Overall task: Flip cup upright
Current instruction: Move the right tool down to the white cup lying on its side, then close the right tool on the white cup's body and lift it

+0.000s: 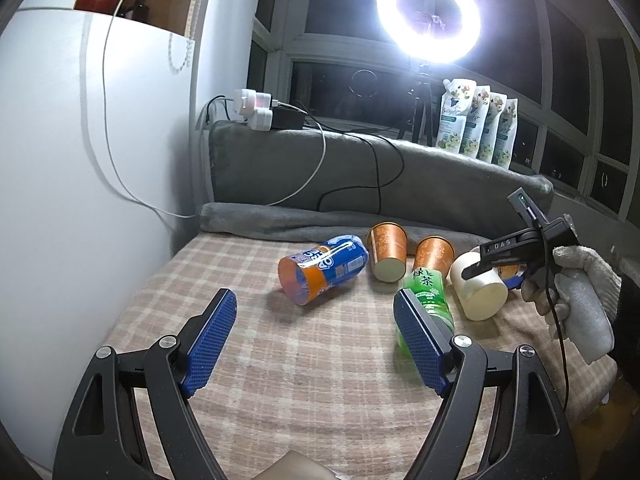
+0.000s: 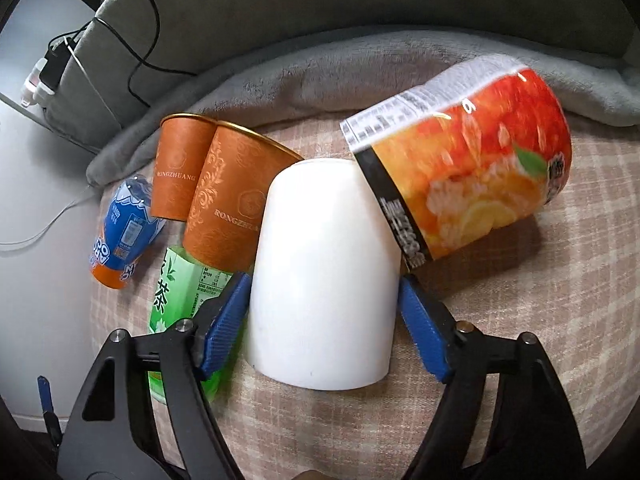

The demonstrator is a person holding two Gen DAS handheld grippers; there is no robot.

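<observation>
A white cup (image 2: 320,280) lies on its side on the checked cloth (image 2: 540,320), base toward the right wrist camera. My right gripper (image 2: 322,284) has its blue pads against both sides of the cup. In the left wrist view the same cup (image 1: 480,292) shows at the right, with the right gripper (image 1: 496,258) over it, held by a gloved hand (image 1: 580,292). My left gripper (image 1: 314,308) is open and empty above the cloth (image 1: 280,360), well in front of the cups.
Two orange paper cups (image 1: 388,250) (image 1: 434,256) lie on their sides. A blue-orange bottle (image 1: 320,272), a green tea bottle (image 1: 428,300) and an orange juice bottle (image 2: 472,176) lie around them. A grey blanket (image 1: 320,216), cables and a ring light (image 1: 428,10) are behind.
</observation>
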